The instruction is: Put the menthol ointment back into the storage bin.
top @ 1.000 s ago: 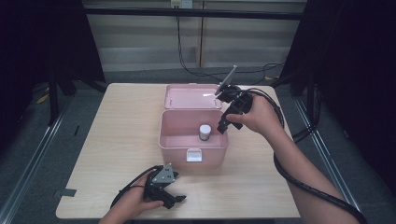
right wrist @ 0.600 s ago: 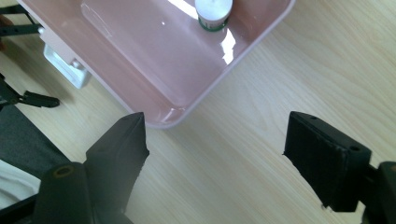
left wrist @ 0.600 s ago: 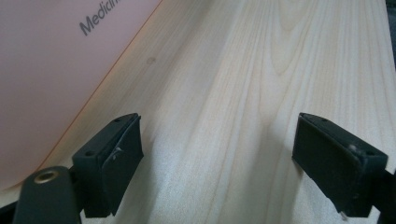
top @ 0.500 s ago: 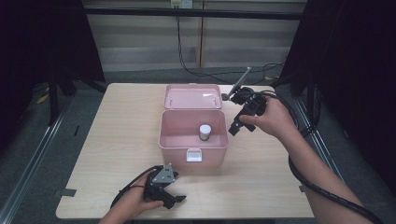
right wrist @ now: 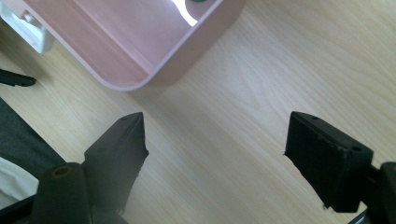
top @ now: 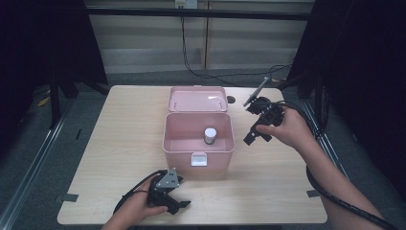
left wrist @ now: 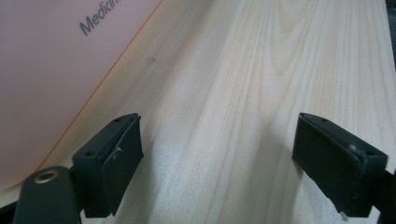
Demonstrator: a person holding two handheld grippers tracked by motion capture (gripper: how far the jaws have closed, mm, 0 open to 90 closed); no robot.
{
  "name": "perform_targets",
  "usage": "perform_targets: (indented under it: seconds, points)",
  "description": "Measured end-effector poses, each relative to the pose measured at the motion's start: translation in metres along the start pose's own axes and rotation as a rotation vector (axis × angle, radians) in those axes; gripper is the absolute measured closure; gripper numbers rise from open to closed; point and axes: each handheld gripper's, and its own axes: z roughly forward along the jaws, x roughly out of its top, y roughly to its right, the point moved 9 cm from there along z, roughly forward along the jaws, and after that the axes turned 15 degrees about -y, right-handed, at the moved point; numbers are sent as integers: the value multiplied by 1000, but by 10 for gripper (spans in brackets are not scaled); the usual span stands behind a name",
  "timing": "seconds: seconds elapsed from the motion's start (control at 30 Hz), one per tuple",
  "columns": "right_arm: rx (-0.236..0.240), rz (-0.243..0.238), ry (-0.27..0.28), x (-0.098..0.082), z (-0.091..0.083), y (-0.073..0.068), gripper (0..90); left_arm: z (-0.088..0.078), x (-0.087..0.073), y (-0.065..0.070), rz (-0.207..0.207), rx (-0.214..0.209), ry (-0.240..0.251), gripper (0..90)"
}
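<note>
A pink box [top: 198, 148] stands open in the middle of the table, its lid [top: 197, 99] folded back. Inside it a small bottle with a white cap [top: 209, 135] stands upright. My right gripper [top: 252, 138] hangs just off the box's right wall, jaws open and pointing down at the bare wood. In the right gripper view its empty jaws [right wrist: 215, 133] frame the tabletop, with the box's corner [right wrist: 154, 77] above them. My left gripper [top: 178, 205] rests on the table in front of the box, open and empty. The left gripper view has the gripper [left wrist: 219, 137] beside the box's printed wall [left wrist: 56, 70].
A white latch [top: 198, 159] sits on the box's front wall. The light wooden table [top: 287, 191] has free surface right of and in front of the box. Cables trail from both grippers, and dark curtains and a rail surround the table.
My right gripper has moved right and toward the near side, from over the box's right rim to beside the box, and a little lower. The left gripper has stayed still.
</note>
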Motion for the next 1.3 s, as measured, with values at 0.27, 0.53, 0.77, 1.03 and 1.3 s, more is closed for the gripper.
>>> perform_targets:
  seconds: [0.27, 0.53, 0.77, 1.03, 1.3]
  points:
    - [17, 3, -8, -8, 18, 6, 191, 0, 0, 0, -1, 2, 3, 153]
    - [47, 8, 3, -14, 35, 11, 191, 0, 0, 0, -1, 3, 4, 153]
    - [67, -12, 18, -17, 48, 8, 191, 0, 0, 0, -1, 3, 4, 153]
    - [83, -33, 29, -23, 72, 5, 191, 0, 0, 0, -4, 0, 3, 153]
    - [113, -33, 33, -32, 100, 4, 191, 0, 0, 0, -5, 1, 3, 153]
